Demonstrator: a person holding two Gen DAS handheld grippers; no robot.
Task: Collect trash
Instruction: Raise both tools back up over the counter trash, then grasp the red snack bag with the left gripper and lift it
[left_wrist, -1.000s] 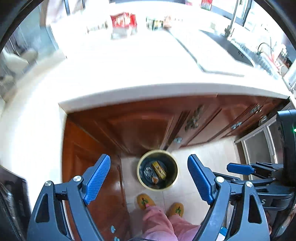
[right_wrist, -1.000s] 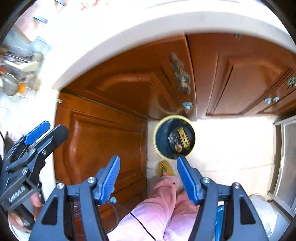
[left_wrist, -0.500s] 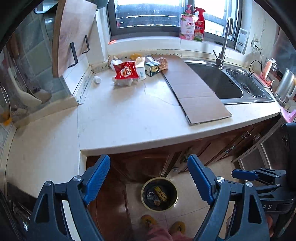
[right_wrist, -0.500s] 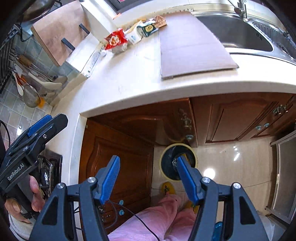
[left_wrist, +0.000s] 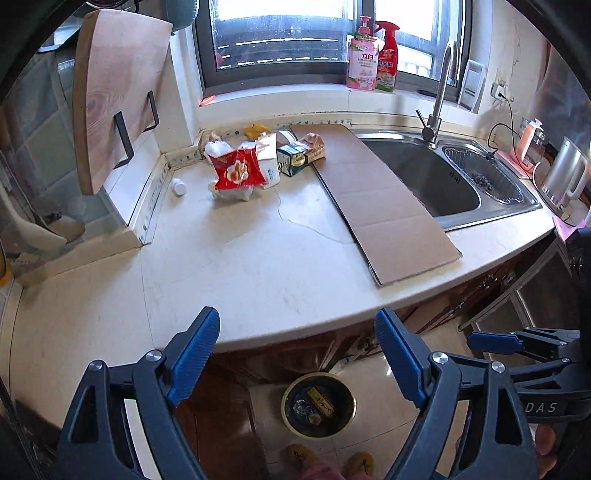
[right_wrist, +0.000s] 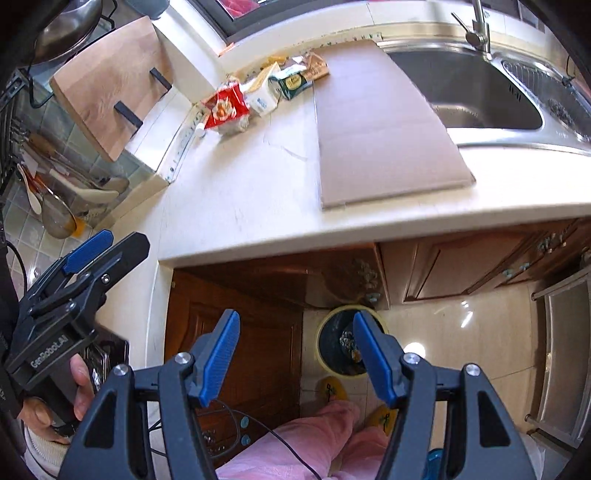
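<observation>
Wrappers (left_wrist: 240, 170) on counter (left_wrist: 258, 266), left of cardboard (left_wrist: 384, 206).

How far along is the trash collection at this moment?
Done: a few pieces already lie in the yellow bin on the floor. In hand: nothing; the left claw and right claw are both open and empty. Left: the red snack bag, the cartons beside it, a small white bottle and the flattened cardboard on the counter.

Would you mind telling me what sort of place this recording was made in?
It looks like a home kitchen: a steel sink with a tap set into a pale counter, wooden cabinets below, and a cutting board leaning by the window.
</observation>
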